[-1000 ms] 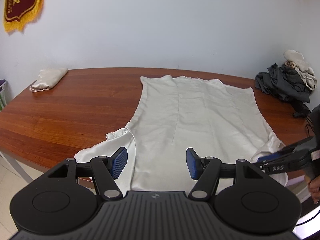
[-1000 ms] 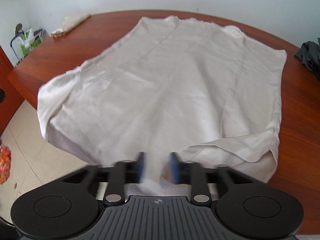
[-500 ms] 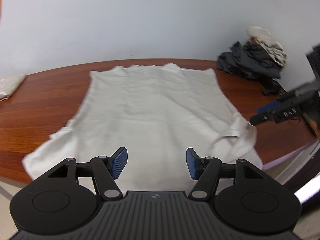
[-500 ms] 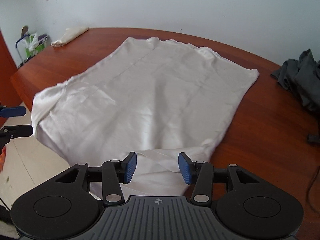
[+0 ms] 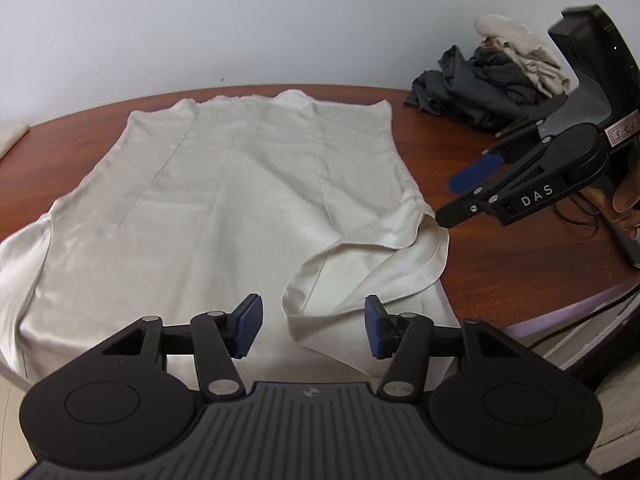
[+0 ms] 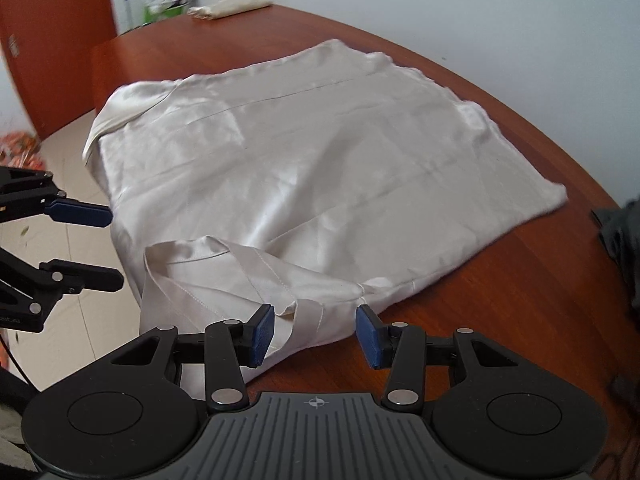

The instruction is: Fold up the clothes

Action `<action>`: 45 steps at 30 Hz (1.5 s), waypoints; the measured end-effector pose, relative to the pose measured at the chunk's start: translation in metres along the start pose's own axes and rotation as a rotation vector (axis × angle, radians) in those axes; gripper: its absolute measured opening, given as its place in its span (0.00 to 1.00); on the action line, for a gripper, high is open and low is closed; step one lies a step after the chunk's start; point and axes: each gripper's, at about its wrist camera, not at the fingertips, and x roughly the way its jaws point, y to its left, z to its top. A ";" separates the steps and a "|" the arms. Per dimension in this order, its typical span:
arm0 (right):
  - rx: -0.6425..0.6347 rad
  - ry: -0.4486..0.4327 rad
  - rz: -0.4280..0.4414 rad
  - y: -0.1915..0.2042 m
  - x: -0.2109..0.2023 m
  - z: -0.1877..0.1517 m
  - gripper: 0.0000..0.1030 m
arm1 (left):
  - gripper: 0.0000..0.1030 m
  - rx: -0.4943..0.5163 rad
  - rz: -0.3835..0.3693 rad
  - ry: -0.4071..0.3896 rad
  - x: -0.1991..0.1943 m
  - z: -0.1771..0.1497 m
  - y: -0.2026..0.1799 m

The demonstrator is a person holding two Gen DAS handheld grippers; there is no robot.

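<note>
A cream satin garment (image 5: 248, 200) lies spread flat on the wooden table (image 5: 500, 252), its near hem hanging over the edge. The left gripper (image 5: 312, 326) and the right gripper (image 6: 316, 334) both hover at that hem, jaws wide apart and holding nothing.

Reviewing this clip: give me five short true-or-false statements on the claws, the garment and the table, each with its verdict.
1. Both claws are open. True: left claw, right claw.
2. The cream satin garment lies spread on the reddish-brown wooden table. True.
3. The right claw grips the garment's hem. False: its pads are apart, holding nothing.
4. A heap of dark grey clothes sits at the table's far right. True.
5. The garment is folded into a neat square. False: it is mostly flat, with one near corner turned over.
</note>
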 end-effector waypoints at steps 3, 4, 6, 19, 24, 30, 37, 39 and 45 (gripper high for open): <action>-0.072 0.023 -0.006 0.005 0.011 0.004 0.43 | 0.46 -0.035 0.026 0.013 0.000 -0.001 -0.003; -0.088 0.039 -0.009 0.005 0.015 0.005 0.33 | 0.43 -0.047 0.036 0.018 0.000 0.000 -0.003; -0.095 0.072 0.002 0.003 0.024 0.008 0.12 | 0.38 -0.065 0.051 0.027 0.000 0.000 -0.003; 0.072 0.011 0.044 -0.033 0.044 0.065 0.15 | 0.37 -0.139 0.158 0.022 -0.016 0.004 0.009; 0.093 -0.008 0.042 -0.037 0.044 0.077 0.39 | 0.38 -0.174 0.220 0.016 -0.026 0.004 0.026; 0.135 -0.019 0.078 -0.033 0.030 0.080 0.52 | 0.42 -0.212 0.288 0.016 -0.038 0.006 0.058; 0.175 -0.026 0.095 -0.016 0.020 0.084 0.58 | 0.43 -0.270 0.360 0.013 -0.052 0.006 0.116; 0.189 -0.027 0.095 -0.008 0.020 0.087 0.58 | 0.43 -0.281 0.384 0.012 -0.056 0.006 0.137; 0.248 -0.034 0.063 0.015 0.023 0.099 0.59 | 0.45 -0.285 0.406 0.019 -0.068 0.008 0.202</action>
